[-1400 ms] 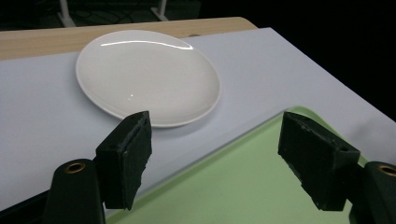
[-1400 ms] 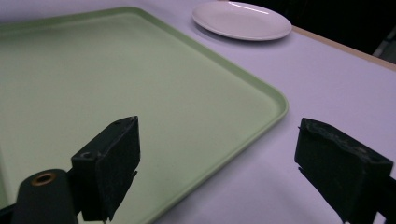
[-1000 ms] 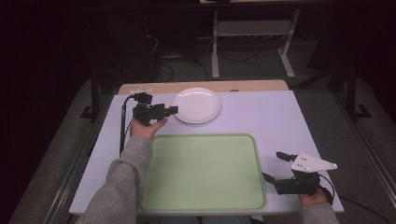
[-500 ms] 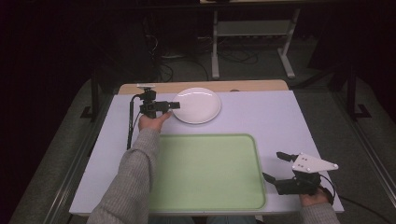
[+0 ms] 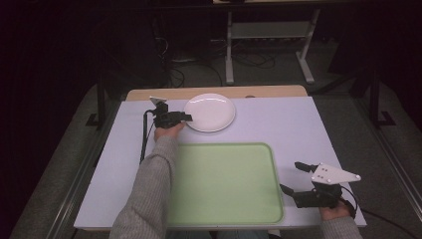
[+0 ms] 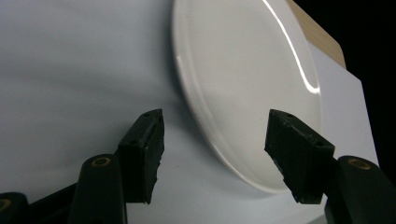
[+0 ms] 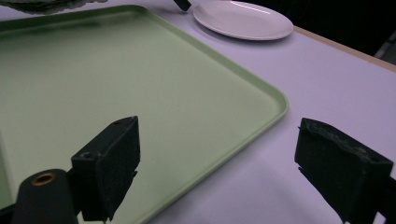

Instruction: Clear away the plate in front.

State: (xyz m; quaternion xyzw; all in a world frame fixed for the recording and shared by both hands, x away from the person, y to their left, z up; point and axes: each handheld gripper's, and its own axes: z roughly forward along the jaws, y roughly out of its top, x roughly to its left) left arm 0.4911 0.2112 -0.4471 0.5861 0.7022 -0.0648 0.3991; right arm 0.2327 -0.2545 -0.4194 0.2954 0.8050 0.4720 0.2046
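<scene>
Broadly, the table [image 5: 298,124] bears a green tray [image 5: 224,184] at the near centre and a white plate [image 5: 209,112] at the far edge, well apart from the tray. The left gripper [image 6: 212,144] straddles the plate's near rim; its jaws have just been closing, pads not yet pressing. Recommended: keep one pad under the rim and one above, seat deep before clamping, lift level. The right gripper [image 7: 219,163] hangs idle, jaws wide apart, over the tray's corner.

A round white plate [image 5: 209,112], glossy and empty, lies flat on the table [image 5: 298,124], just beyond the green tray's [image 5: 224,184] far edge.
</scene>
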